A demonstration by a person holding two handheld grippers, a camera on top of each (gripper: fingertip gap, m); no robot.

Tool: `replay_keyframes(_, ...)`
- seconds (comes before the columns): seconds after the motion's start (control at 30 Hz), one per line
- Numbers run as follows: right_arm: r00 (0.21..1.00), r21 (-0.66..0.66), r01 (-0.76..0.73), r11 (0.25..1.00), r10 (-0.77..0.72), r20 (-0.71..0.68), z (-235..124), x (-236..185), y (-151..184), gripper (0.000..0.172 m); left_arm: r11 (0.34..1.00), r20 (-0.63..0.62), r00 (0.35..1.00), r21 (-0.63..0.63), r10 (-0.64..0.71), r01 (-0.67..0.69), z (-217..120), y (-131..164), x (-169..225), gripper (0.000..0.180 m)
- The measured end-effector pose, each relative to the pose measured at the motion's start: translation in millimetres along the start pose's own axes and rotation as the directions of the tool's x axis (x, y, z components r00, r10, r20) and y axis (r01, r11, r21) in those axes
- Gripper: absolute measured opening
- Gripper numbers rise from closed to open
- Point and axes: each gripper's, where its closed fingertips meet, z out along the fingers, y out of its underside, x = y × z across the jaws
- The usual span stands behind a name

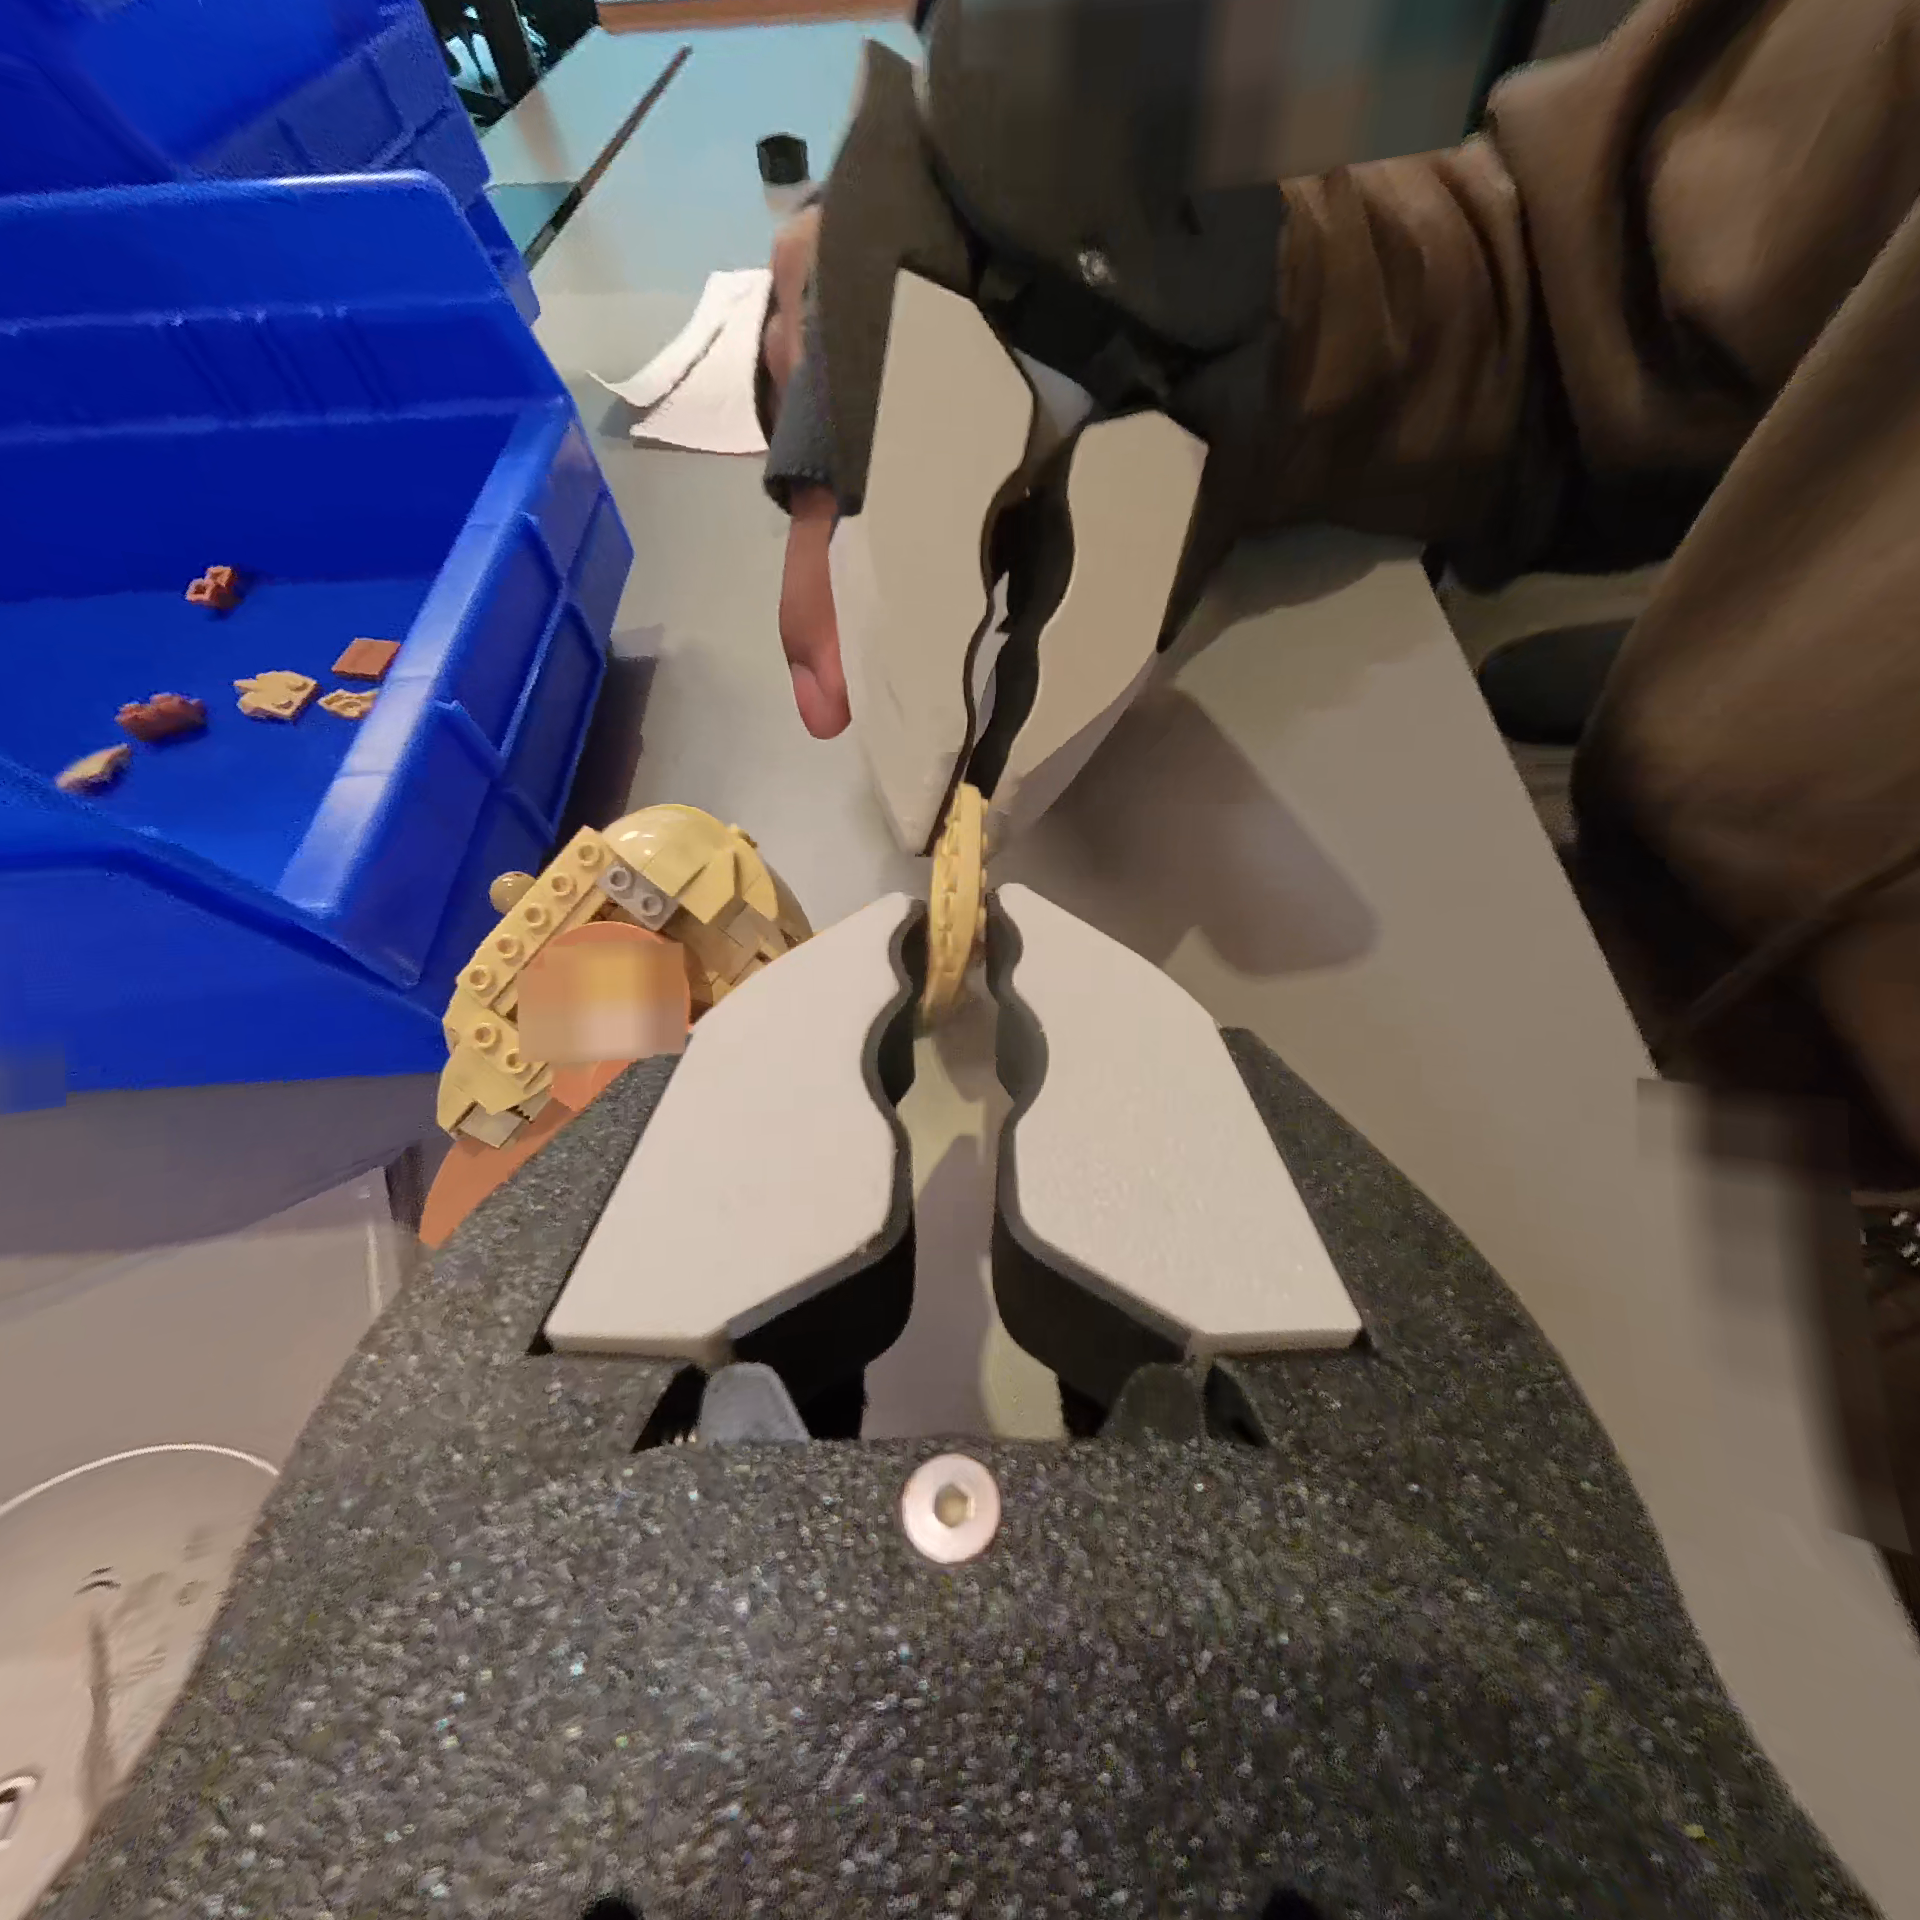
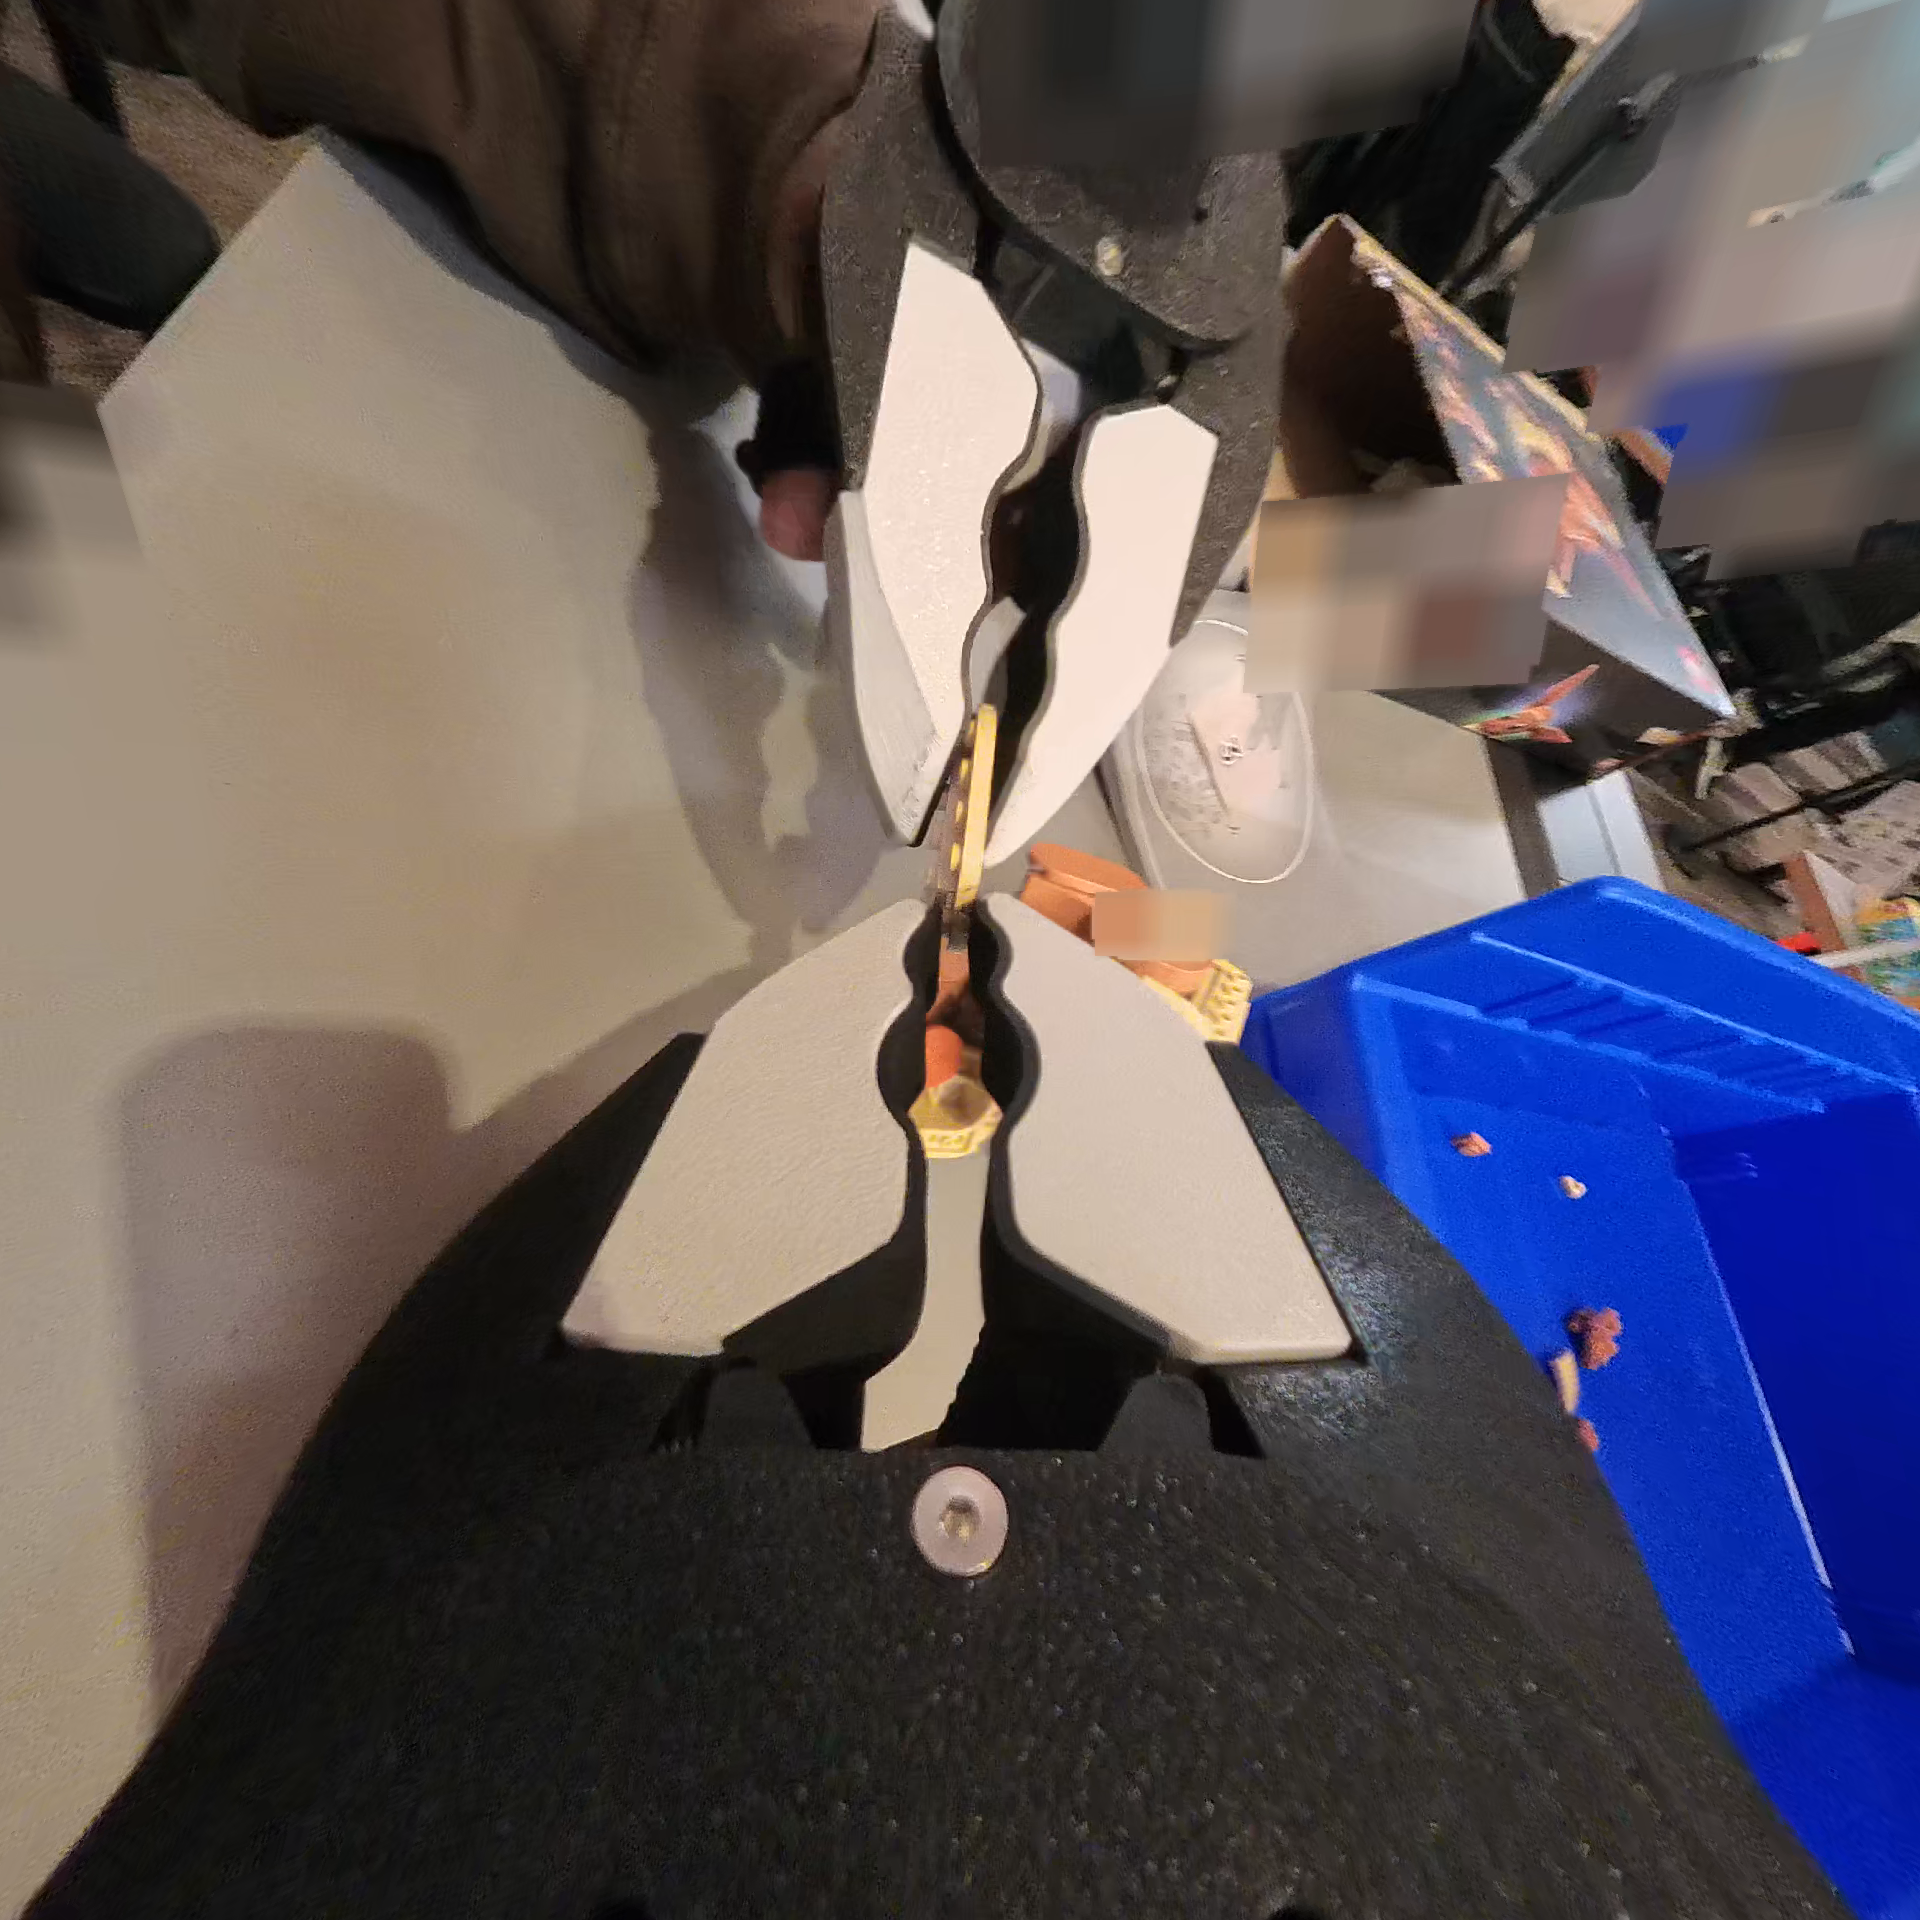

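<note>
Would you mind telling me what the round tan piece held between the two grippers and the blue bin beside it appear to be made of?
The round tan piece looks like hard moulded plastic with a satin finish: studs ring its flat face, as on a toy building plate. The blue bin looks like glossy injection-moulded plastic, with stiffening ribs and soft highlights along its rim. Both are judged by look only.

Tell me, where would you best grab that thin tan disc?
By its two flat faces near the rim, coming in edge-on: the tan disc stands on edge and is thin. The left gripper and right gripper pinch it so, from opposite ends.
</note>
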Motion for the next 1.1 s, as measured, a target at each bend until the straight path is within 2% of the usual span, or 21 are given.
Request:
replay_keyframes(0.13, 0.995, 0.013, 0.025, 1.000, -0.024, -0.094, -4.2, 13.1, -3.3, 0.005, 0.984, -0.004, 0.986, 0.066, -0.167, 0.167, -5.2, -8.1, -10.9, 0.021)
replay_keyframes(0.3, 0.981, 0.040, 0.030, 0.999, -0.021, -0.192, -7.0, 26.0, -9.4, 0.005, 0.926, -0.068, 0.935, 0.136, -0.347, 0.353, -9.4, -15.8, -16.9, 0.021)
replay_keyframes(0.47, 0.965, 0.048, 0.057, 0.997, -0.043, -0.257, -5.0, 29.2, -14.6, 0.005, 0.864, -0.160, 0.887, 0.207, -0.434, 0.460, -11.0, -26.9, -13.9, 0.017)
replay_keyframes(0.53, 0.961, 0.047, 0.079, 0.996, -0.064, -0.270, -4.7, 28.5, -16.4, 0.005, 0.854, -0.175, 0.883, 0.229, -0.436, 0.467, -11.9, -29.4, -12.9, 0.014)
replay_keyframes(0.63, 0.963, 0.038, 0.116, 0.993, -0.103, -0.250, -3.8, 22.7, -17.2, 0.006, 0.875, -0.168, 0.900, 0.218, -0.402, 0.432, -11.3, -27.0, -10.7, 0.011)
replay_keyframes(0.9, 0.956, -0.015, 0.282, 0.959, -0.282, -0.077, -0.2, -12.7, -8.4, 0.007, 0.942, -0.234, 0.918, 0.027, -0.319, 0.334, -0.7, -6.0, 16.3, 0.010)
replay_keyframes(1.1, 0.982, 0.040, 0.188, 0.981, -0.188, -0.015, -3.2, -16.3, -11.2, 0.006, 0.960, -0.248, 0.930, -0.006, -0.273, 0.280, -2.0, -3.1, 22.1, 0.010)
